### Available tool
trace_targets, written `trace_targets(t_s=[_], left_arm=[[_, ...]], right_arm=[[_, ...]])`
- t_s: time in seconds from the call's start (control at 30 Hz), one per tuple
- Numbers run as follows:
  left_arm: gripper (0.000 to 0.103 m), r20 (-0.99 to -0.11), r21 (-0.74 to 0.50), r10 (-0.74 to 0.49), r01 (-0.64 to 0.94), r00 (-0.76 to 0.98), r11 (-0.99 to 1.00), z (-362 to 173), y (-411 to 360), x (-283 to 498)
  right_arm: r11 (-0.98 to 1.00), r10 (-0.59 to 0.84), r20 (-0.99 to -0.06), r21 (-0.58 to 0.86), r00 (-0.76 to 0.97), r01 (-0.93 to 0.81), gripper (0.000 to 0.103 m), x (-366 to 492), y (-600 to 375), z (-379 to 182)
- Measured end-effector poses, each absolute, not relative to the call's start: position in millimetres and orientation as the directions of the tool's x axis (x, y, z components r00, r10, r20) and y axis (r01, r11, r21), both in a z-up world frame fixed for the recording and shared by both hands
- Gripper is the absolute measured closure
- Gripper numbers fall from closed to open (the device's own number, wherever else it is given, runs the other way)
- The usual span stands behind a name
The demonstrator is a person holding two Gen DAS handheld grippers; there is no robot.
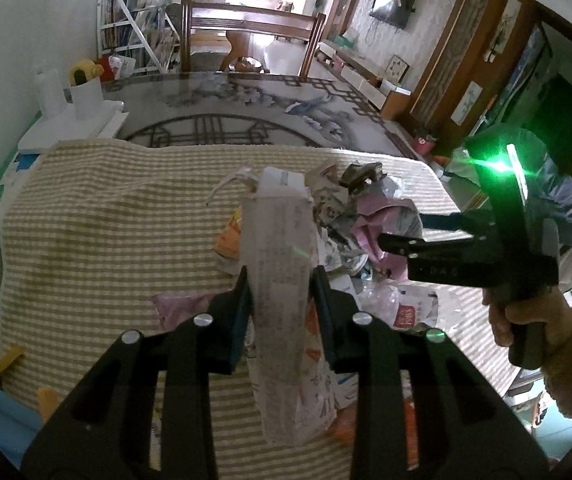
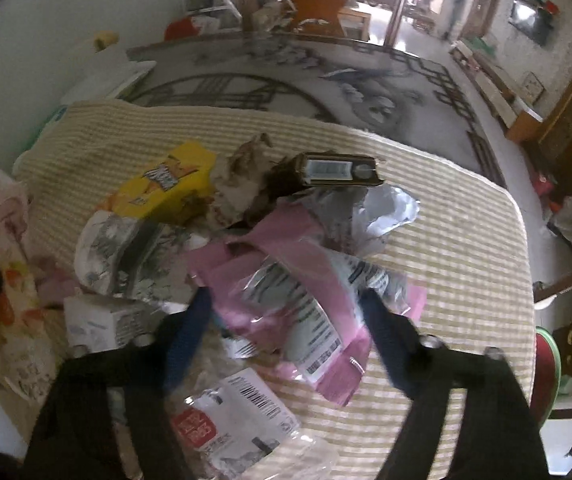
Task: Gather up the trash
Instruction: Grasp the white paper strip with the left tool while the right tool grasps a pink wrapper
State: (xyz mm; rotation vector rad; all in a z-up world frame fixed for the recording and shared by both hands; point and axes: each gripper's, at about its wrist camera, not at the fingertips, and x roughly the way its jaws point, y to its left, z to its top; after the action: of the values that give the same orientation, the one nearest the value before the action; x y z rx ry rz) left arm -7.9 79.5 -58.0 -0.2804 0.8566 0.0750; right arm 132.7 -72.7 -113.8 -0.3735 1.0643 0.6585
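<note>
A pile of trash lies on a striped cloth [image 1: 97,220] on the table: crumpled paper, pink plastic [image 2: 286,240], a yellow snack bag [image 2: 165,182], a dark small carton [image 2: 338,170], a clear wrapper with a barcode [image 2: 245,412]. My left gripper [image 1: 279,280] is shut on a tall printed paper bag [image 1: 281,248] and holds it upright above the cloth. My right gripper [image 2: 286,300] is open just above the pink plastic and a clear printed wrapper [image 2: 302,300]. It shows in the left wrist view [image 1: 402,228] at the pile's right side.
White paper rolls and a box [image 1: 73,112] stand at the cloth's far left. The patterned glass tabletop [image 1: 245,108] stretches beyond, with a wooden chair [image 1: 249,28] behind it. A small white box [image 2: 101,320] lies left of my right gripper.
</note>
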Motion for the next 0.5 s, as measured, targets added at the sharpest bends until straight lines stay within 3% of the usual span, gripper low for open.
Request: trace_targets(t_s=[0.13,0.5], left_arm=[[0.074,-0.744,-0.224,-0.061,-0.163,0.666,0.961,-53,77,-6],[0.074,-0.699,-0.248,-0.133,-0.064,0.703,0.967,-28,32,21]], right_arm=[[0.755,0.38,-0.87,0.096,0.314,-0.649,0.045,126,-83,-99],[0.832,0.502,-0.732,0.263,0.461,-0.488,0.044,113,-162,-20]])
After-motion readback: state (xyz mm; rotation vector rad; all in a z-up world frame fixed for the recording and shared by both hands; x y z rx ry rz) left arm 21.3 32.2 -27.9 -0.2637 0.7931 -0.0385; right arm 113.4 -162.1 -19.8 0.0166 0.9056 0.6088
